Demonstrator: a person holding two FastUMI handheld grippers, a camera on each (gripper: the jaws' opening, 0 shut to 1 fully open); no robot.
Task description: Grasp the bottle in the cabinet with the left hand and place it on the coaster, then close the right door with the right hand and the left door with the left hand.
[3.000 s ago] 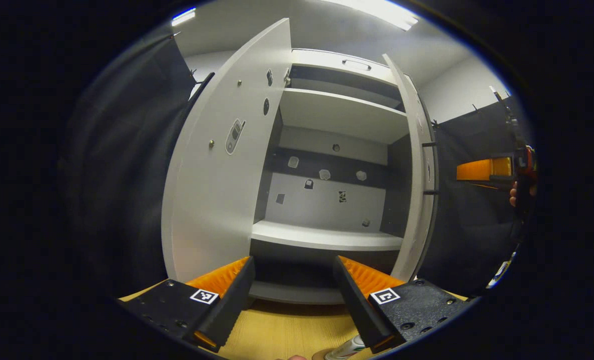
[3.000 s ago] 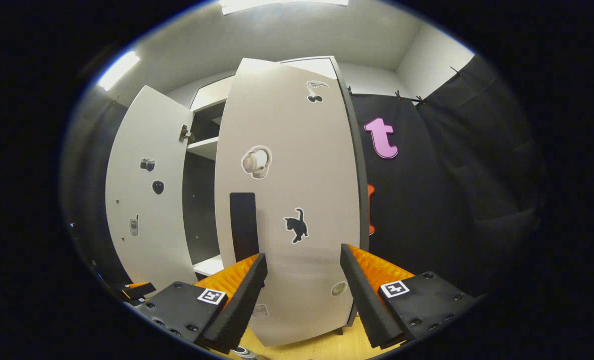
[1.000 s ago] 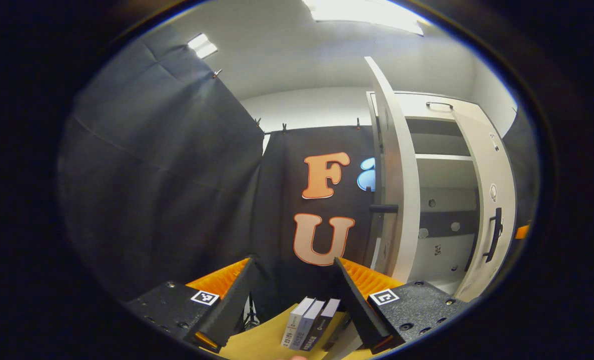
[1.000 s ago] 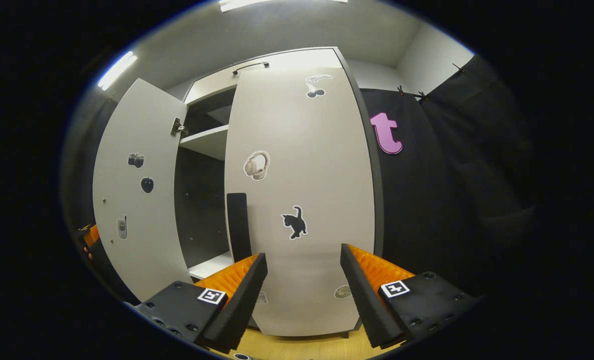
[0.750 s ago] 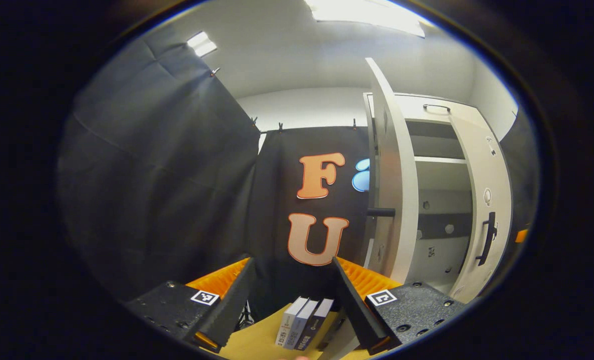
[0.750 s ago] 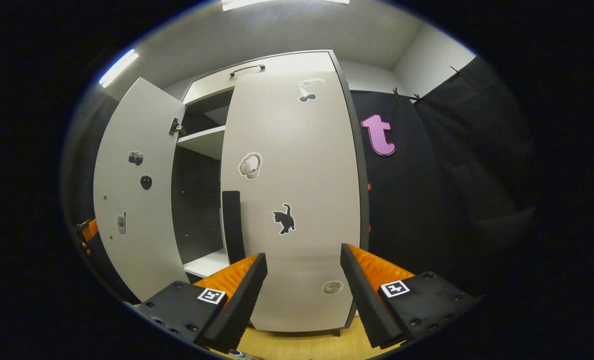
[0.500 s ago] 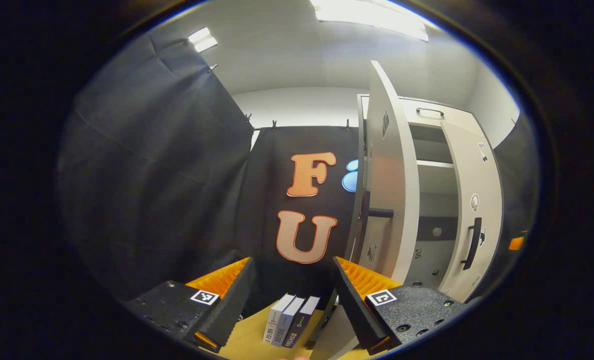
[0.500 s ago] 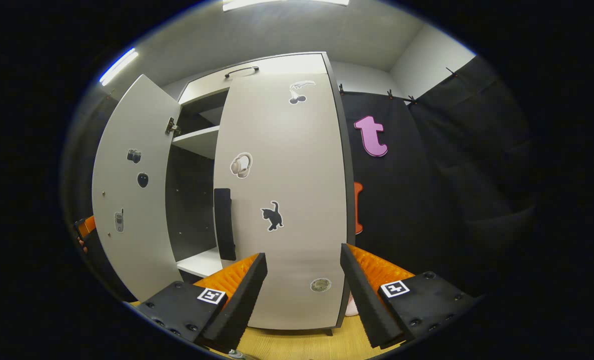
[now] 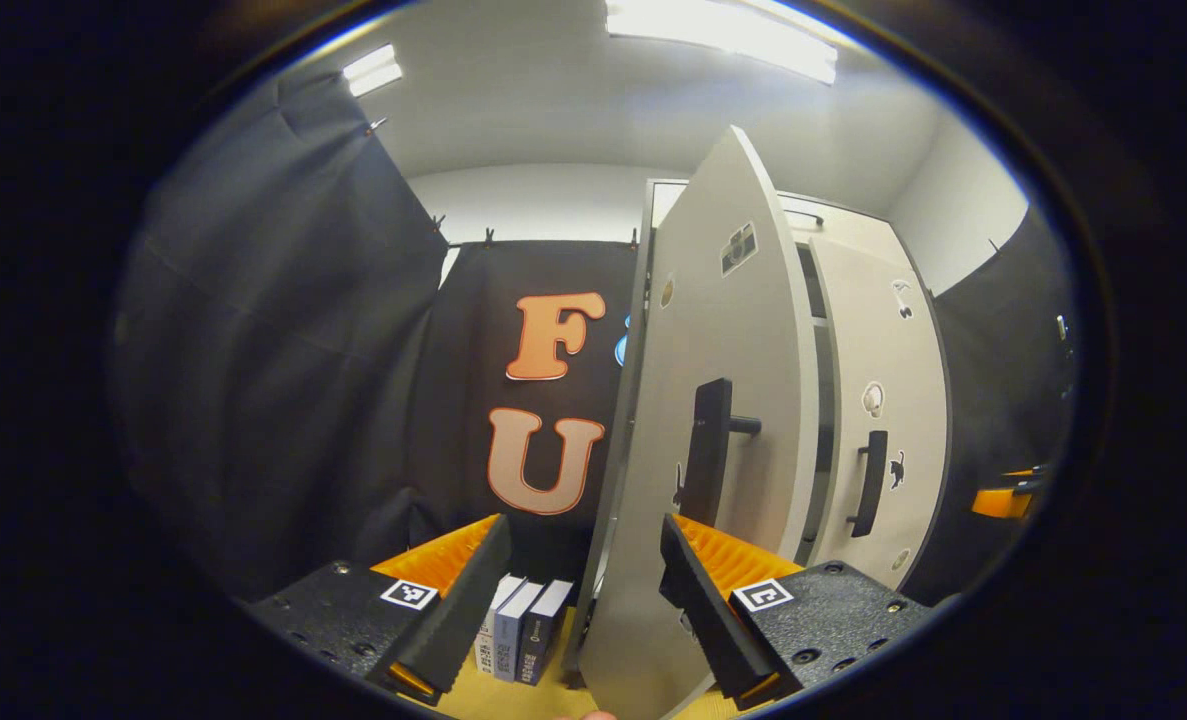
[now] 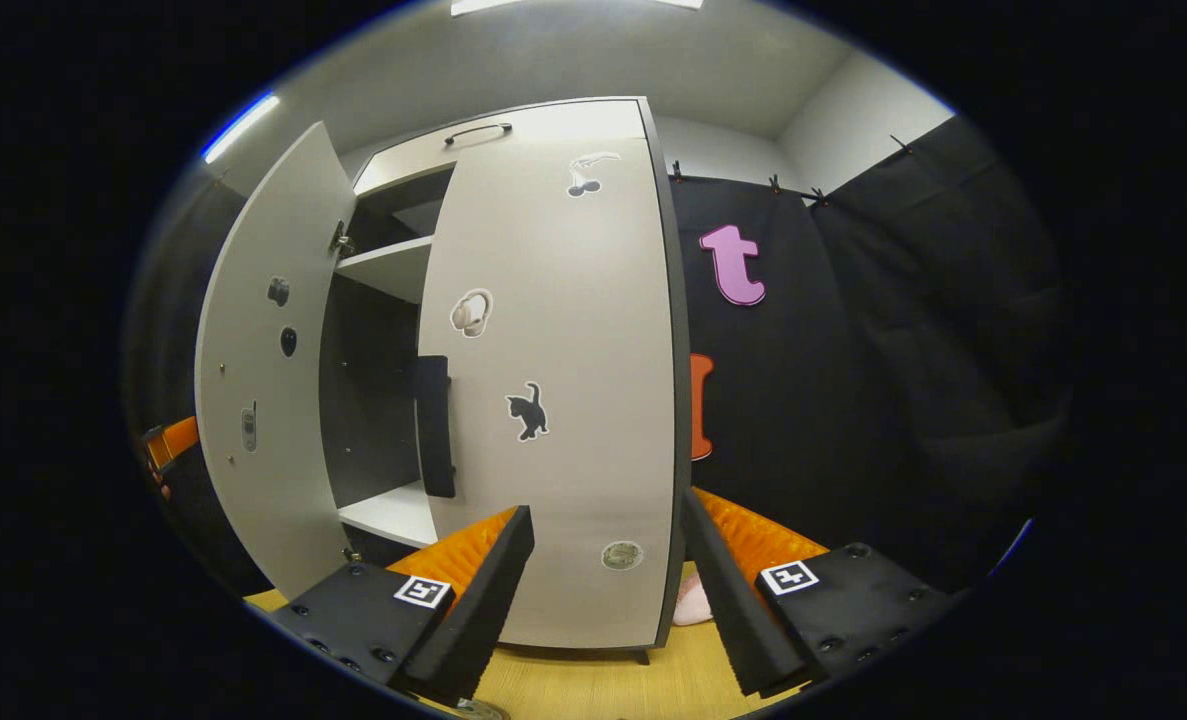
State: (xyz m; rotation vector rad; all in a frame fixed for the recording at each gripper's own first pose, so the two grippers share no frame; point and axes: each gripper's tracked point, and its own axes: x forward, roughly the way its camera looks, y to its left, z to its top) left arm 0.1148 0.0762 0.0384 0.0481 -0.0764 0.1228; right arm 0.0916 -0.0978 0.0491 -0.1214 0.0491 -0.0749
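1. Now, from your left gripper view you face the outer side of the left door, swung partway out, with its dark handle just above your right-hand finger; the left gripper has its fingers spread wide with nothing between them.
2. Your right gripper view gives you the inner face of that same left door and, beside it, the right door lying flat against the cabinet; the right gripper is also wide apart and empty.
3. Between the two doors a dark gap stays open, showing a shelf above and a lower shelf.
4. Seen from the left gripper view, the free edge of the left door stands well apart from the right door, whose handle juts into that gap.
5. Three books stand upright on the wooden table, just left of the left door's lower corner.
6. A small pink thing sits on the table by the cabinet's right foot; I cannot tell what it is.
7. At the table's near edge in the right gripper view, a rounded rim peeks up; whether it is the bottle or coaster I cannot tell.
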